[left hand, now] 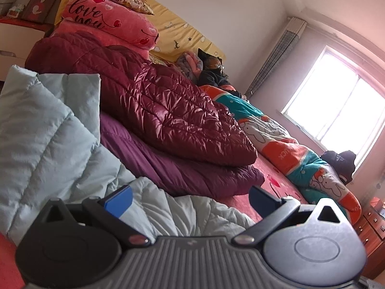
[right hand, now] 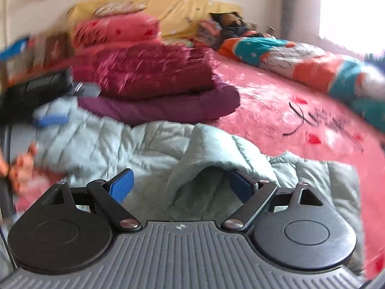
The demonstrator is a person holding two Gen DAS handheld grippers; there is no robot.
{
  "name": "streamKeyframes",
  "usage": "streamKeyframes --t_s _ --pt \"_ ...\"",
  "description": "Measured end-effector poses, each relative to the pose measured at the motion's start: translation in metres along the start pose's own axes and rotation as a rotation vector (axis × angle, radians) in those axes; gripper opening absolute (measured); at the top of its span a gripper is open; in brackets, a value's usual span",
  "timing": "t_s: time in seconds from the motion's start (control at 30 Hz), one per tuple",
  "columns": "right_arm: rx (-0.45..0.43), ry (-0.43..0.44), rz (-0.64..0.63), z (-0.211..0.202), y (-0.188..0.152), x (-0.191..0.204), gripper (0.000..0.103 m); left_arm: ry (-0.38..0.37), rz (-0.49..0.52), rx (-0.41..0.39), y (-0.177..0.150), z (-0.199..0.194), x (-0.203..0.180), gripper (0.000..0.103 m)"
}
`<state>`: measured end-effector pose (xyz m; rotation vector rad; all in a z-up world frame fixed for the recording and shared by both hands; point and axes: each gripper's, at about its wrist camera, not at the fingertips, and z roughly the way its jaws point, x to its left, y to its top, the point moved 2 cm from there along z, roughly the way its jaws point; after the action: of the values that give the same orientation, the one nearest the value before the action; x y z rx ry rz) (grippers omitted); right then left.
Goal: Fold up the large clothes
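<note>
Pale mint quilted jacket (right hand: pixel 149 142) — glossy maroon quilted coat (left hand: pixel 154 101), purple coat (left hand: pixel 182 168) beneath — pink bedspread (right hand: pixel 276 101).

right view: motion-blurred | right claw (right hand: pixel 179 187) far finger: under pale jacket (right hand: pixel 144 142) fold

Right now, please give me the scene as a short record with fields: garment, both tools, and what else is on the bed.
garment: pale blue padded coat, spread on the pink bedsheet
left tool: open, above the coat
right tool: open, a raised fold of the coat between its fingers
stack: dark red quilted coat on purple coat
other: patterned quilt, pink pillow
</note>
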<state>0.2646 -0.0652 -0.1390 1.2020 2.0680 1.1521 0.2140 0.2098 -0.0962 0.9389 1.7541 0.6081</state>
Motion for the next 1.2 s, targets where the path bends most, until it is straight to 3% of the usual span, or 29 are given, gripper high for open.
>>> streamKeyframes --t_s 0.13,0.3,0.47,0.53,0.67,0.8,1.07,1.2 --pt "-0.08 0.051 0.203 0.003 0.011 -0.021 0.103 0.017 -0.003 -0.013 0.004 -0.001 0.004 0.102" --pt "-0.177 0.231 0.402 0.008 0.034 -0.023 0.103 0.051 -0.023 -0.031 0.009 -0.002 0.012 0.102" --pt "-0.121 0.463 0.52 0.036 0.039 0.008 0.103 0.069 -0.03 -0.027 0.011 -0.001 0.019 0.102" --pt "-0.101 0.475 0.543 0.037 0.036 0.013 0.103 0.06 -0.031 -0.021 0.011 -0.001 0.02 0.102" --pt "-0.093 0.39 0.556 0.021 0.03 -0.001 0.103 0.026 -0.027 0.018 0.007 0.004 0.018 0.102" --pt "-0.097 0.208 0.529 0.002 0.019 -0.029 0.103 -0.026 0.01 0.081 -0.003 0.01 0.005 0.102" --pt "-0.131 -0.242 0.219 -0.05 -0.014 -0.053 0.103 -0.197 0.217 0.195 -0.039 0.011 -0.046 0.102" --pt "-0.126 -0.359 0.105 -0.065 -0.022 -0.067 0.103 -0.289 0.259 0.258 -0.053 -0.001 -0.061 0.102"
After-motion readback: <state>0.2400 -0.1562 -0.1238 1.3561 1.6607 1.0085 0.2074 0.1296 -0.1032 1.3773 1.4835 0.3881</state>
